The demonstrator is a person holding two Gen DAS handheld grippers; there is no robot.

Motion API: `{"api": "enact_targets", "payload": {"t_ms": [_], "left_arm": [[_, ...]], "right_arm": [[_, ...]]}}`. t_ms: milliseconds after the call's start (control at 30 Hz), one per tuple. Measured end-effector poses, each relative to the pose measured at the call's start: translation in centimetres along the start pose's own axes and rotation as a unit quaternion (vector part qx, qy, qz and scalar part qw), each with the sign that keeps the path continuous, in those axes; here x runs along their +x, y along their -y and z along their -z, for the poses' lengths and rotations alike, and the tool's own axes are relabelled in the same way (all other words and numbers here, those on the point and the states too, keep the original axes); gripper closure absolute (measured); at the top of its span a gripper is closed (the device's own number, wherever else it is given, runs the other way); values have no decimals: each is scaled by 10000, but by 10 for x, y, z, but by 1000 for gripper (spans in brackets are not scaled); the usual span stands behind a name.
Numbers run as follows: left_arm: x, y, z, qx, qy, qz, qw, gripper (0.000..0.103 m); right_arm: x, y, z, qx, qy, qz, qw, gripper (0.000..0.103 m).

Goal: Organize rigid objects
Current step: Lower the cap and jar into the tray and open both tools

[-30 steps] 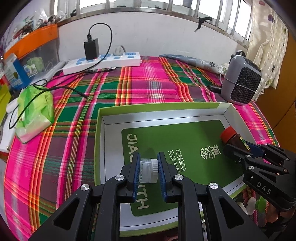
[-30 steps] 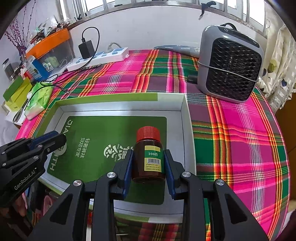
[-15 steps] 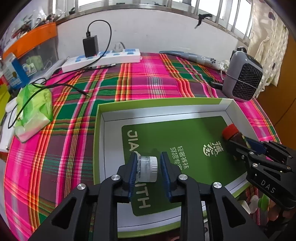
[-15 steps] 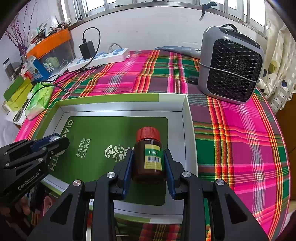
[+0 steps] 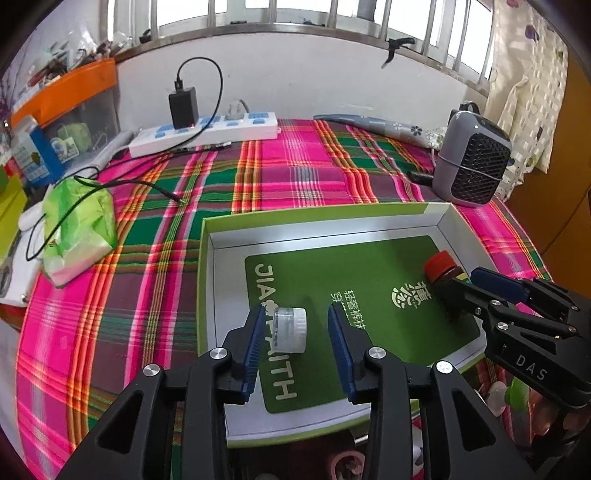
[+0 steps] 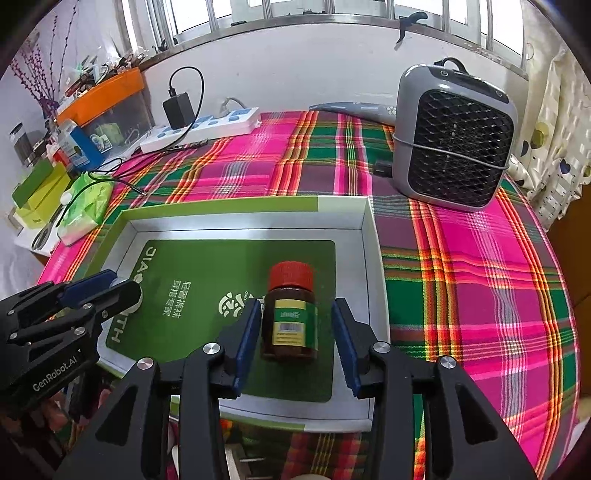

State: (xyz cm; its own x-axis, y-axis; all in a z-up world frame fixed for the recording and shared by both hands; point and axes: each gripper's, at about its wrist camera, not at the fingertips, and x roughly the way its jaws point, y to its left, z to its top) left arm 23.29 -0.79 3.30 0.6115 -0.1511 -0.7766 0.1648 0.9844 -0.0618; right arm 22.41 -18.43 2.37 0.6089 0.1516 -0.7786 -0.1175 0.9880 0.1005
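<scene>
Small jar [image 5: 291, 329] lies left in the box [image 5: 321, 225]; pill bottle [image 6: 291, 317] right; heater [image 6: 453, 138] behind.

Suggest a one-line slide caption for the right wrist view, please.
Right gripper open around an upright red-capped brown bottle standing in the green-rimmed box.

Two bottles [image 5: 291, 329] [image 6: 290, 317], one box [image 5: 332, 223]

A table under a pink-and-green plaid cloth [image 5: 295, 177] stands against a white wall [image 5: 295, 85]. Above it, a barred window [image 5: 295, 14] lets in daylight. A patterned curtain [image 6: 554, 122] hangs at far right.
</scene>
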Motion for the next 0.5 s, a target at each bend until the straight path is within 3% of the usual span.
{"api": "enact_targets", "payload": {"t_ms": [500], "left_arm": [[-41,0,14,-7,350,-61,9994,68]], "right_arm": [[-36,-8,12,27,302,-27,9995,62]]}}
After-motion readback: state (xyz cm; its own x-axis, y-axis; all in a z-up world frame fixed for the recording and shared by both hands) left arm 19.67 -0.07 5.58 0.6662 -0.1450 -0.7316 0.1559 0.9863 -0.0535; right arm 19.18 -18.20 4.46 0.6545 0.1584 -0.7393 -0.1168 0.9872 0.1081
